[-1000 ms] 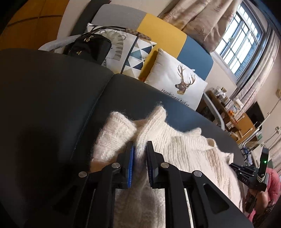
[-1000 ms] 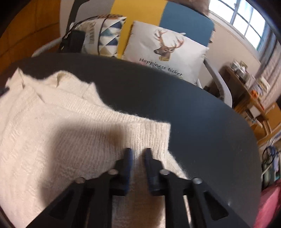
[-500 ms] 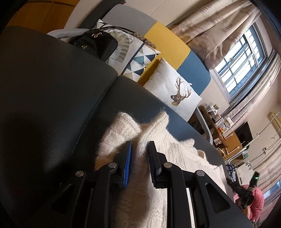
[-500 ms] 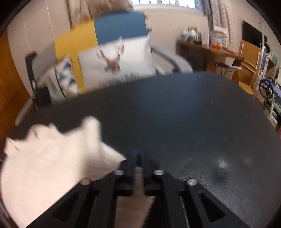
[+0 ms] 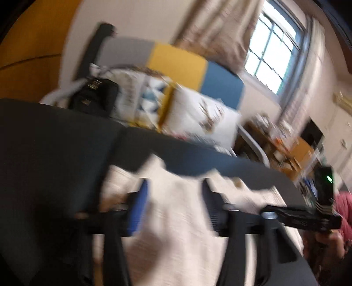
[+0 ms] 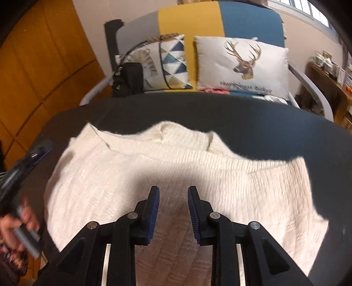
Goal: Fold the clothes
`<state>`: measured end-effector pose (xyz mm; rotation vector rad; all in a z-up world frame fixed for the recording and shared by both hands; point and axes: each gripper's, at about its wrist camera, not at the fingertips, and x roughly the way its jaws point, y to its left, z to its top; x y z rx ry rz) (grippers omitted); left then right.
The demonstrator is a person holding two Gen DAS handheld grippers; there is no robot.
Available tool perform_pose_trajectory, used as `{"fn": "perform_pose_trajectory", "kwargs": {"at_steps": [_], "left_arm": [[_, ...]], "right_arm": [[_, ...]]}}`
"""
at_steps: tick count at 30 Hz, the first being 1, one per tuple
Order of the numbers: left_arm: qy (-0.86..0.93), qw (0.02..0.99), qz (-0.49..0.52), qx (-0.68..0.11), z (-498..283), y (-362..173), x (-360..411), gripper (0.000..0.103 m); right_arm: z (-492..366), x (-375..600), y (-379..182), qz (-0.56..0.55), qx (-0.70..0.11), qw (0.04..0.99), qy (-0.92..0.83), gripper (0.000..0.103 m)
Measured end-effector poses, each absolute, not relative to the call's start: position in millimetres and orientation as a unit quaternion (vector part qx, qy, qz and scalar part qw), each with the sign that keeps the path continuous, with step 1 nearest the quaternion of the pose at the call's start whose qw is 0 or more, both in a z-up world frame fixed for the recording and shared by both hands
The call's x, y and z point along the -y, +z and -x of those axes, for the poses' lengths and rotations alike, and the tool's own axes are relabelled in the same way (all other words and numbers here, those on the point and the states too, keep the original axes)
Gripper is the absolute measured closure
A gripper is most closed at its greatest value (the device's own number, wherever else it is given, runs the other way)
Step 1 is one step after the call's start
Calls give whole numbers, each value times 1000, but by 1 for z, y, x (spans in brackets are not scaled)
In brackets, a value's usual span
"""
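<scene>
Cream knit sweater (image 6: 176,176) lies spread on dark table (image 6: 264,123), just ahead of & under both tongs. Left gripper (image 5: 173,198) & right gripper (image 6: 172,198) both spread wide, holding nothing.

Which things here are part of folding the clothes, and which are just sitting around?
Part of the job:
cream knit sweater, spread on the dark table
left gripper, open above it
right gripper, open above it

Just lying about:
deer cushion
triangle-pattern cushion
black bag
colour-block sofa
</scene>
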<state>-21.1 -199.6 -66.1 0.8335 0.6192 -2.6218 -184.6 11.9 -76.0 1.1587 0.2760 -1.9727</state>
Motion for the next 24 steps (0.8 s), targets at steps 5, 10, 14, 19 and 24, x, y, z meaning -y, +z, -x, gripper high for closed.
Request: {"fn": "perform_pose_trajectory", "kwargs": {"at_steps": [5,10,14,19,24], "left_arm": [[-899,144,-373,-177,55,-74,174,41],[-897,155,-384,-155,66,-85,167,39],[-897,158,-379,-163,65,-83,167,39],[-892,166,-389,-160,74,-86,164,34],[-900,172,-386,-108,77,-95,150,32]], "right_arm": [[181,-8,-92,-480,-127,382,-779,75],[178,-10,-91,-475,-128,380,-783,75],[176,-15,-86,-461,-114,367,-800,75],[174,-7,-92,-461,-137,363,-798,70],[168,2,-97,-437,-182,360,-804,67]]}}
